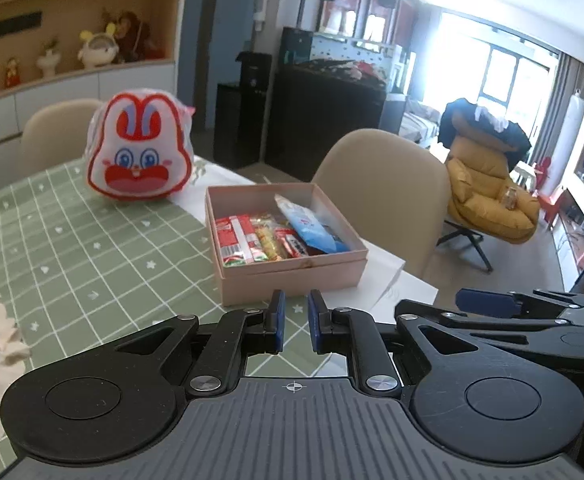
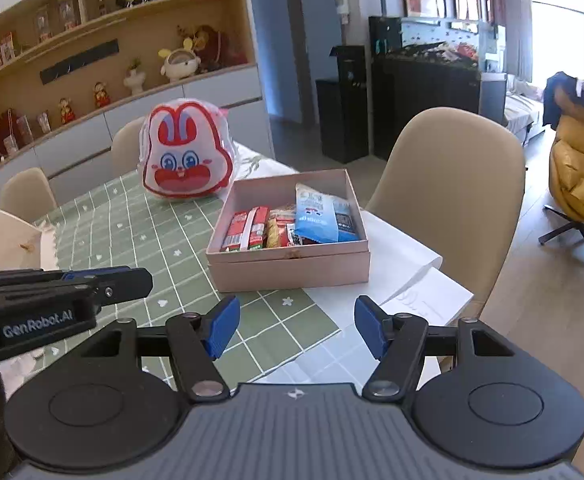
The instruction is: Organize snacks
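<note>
Both wrist views, looking across the worktop (image 1: 72,240) with its green checked cloth. The pink box (image 1: 292,276) stands open near the far right edge, beside a beige chair (image 1: 384,184). Inside it lie the snacks: red packets (image 1: 236,244) at the left, a yellow-and-red one (image 1: 268,242) in the middle, and a blue pouch (image 1: 312,224) tilted against the right wall. Behind and to the left of the box sits a rabbit-face bag (image 1: 140,152), well apart from both tools and not in the box.

The left hand-held gripper (image 1: 293,326) has its blue pads drawn nearly together with nothing between them. The right hand-held gripper (image 2: 296,330) has its pads apart, likewise empty. Each hangs short of the box, touching nothing.

Judged step: either the sorting is nearly finished, or the rabbit bag is the next item. No other loose snack shows on the cloth. If the bag is to be taken, it looks soft and bulky, wider than the pads' present spread, so a pinch on an upper fold or edge would serve better than a grip across its body. The left tool would first need to part its pads. The box looks rather full; the tilted pouch could be knocked out by a careless approach from the right.
</note>
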Demonstrator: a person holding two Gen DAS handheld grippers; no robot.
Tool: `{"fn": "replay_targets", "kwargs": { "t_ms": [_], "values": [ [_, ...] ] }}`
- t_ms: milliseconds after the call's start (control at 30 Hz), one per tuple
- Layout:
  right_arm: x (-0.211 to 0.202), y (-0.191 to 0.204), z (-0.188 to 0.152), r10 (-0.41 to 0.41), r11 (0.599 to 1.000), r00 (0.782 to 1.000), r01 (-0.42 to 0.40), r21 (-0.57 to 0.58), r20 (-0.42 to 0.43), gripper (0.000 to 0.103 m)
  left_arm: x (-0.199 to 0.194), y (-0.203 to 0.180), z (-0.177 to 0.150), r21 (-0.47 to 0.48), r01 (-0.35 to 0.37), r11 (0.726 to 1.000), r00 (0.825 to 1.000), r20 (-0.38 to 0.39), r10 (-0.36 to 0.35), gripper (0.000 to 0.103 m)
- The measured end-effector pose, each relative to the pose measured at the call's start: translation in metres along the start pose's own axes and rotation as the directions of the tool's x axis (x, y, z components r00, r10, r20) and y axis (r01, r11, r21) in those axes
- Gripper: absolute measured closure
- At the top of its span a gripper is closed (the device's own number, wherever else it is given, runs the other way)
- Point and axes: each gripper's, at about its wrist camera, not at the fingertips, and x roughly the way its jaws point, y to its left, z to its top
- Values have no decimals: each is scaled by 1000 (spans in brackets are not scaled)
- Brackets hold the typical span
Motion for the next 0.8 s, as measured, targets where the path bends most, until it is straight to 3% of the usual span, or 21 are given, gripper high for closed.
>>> {"fn": "replay_targets", "kwargs": {
  "t_ms": [200, 800],
  "values": [
    [-17, 3, 2, 13, 1000, 999, -14, 3, 49, 39, -10, -8, -5, 34, -4, 999, 1000, 11, 4, 87],
    [-14, 13, 2, 23, 1000, 999, -22, -9, 26, 39, -11, 3, -6, 9, -5, 1000, 1000, -2, 5, 87]
  ]
}}
